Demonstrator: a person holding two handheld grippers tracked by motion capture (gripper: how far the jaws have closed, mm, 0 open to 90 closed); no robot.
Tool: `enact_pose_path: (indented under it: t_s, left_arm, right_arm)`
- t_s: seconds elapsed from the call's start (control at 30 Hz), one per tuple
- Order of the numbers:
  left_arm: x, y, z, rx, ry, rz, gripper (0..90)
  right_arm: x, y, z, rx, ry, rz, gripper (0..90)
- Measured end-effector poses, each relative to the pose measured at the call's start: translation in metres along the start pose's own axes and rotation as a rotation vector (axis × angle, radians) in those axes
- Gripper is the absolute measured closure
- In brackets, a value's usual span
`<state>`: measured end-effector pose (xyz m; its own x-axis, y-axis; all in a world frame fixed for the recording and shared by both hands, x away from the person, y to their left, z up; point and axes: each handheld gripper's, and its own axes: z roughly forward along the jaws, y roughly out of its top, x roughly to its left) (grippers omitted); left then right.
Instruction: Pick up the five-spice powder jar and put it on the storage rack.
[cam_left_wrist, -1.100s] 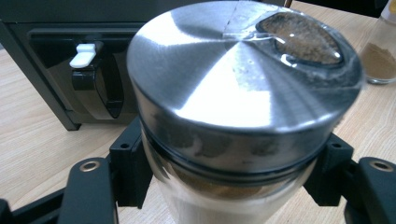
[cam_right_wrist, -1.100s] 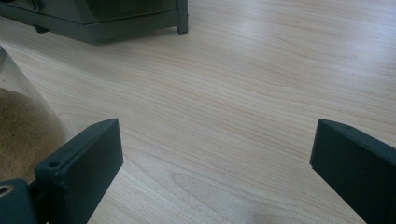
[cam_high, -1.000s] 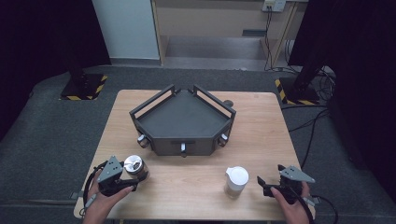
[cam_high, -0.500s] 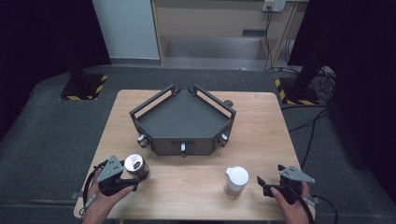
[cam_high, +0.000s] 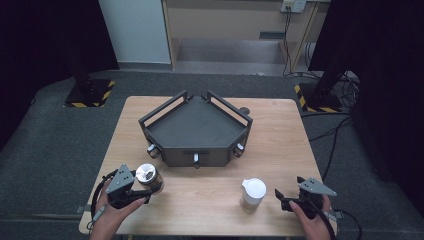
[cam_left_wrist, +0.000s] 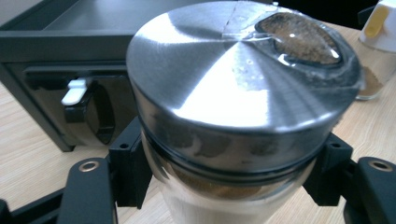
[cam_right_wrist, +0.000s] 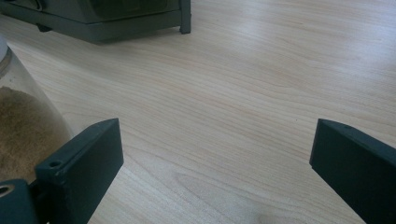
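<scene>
A glass jar with a shiny steel lid (cam_high: 147, 176) (cam_left_wrist: 243, 88) stands near the table's front left, brown powder inside. My left gripper (cam_high: 137, 192) (cam_left_wrist: 224, 177) is shut on it, one jaw on each side below the lid. A second glass jar with a white lid (cam_high: 252, 194) (cam_left_wrist: 378, 42) stands at the front right; its brown contents show at the left edge of the right gripper view (cam_right_wrist: 23, 130). My right gripper (cam_high: 285, 200) (cam_right_wrist: 215, 158) rests just right of that jar, jaws wide open over bare wood.
A dark five-sided tray (cam_high: 165, 131) (cam_left_wrist: 70, 28) (cam_right_wrist: 107, 25) with railed sides and small knobs on its front sits at the table's middle back. The wooden table (cam_high: 200, 210) is edged by grey carpet. Cables trail at the right.
</scene>
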<state>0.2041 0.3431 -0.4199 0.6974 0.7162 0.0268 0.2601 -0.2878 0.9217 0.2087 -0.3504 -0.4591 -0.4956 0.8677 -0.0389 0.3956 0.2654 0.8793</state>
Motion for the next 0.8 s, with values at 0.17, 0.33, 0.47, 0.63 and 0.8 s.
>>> enact_pose_path:
  t_s: [0.17,0.33,0.47,0.63,0.8]
  left_arm:
    - [-0.002,0.005,0.002,-0.003,-0.008,0.004,30.3]
    - [-0.002,0.012,0.004,-0.010,-0.010,0.011,30.3]
    - [-0.001,0.020,0.006,-0.016,-0.011,0.021,30.3]
    - [0.000,0.034,0.013,-0.019,-0.023,0.039,30.3]
    - [0.001,0.043,0.017,-0.026,-0.031,0.050,30.3]
  right_arm:
    - [-0.001,0.000,-0.003,-0.007,-0.003,0.001,3.3]
    - [-0.002,-0.001,-0.003,-0.006,-0.004,0.004,3.3]
    - [-0.002,-0.001,-0.003,-0.006,-0.005,0.004,3.3]
    - [-0.001,-0.001,-0.003,-0.002,-0.006,0.003,3.3]
    - [0.000,-0.001,-0.003,0.001,-0.006,-0.001,3.3]
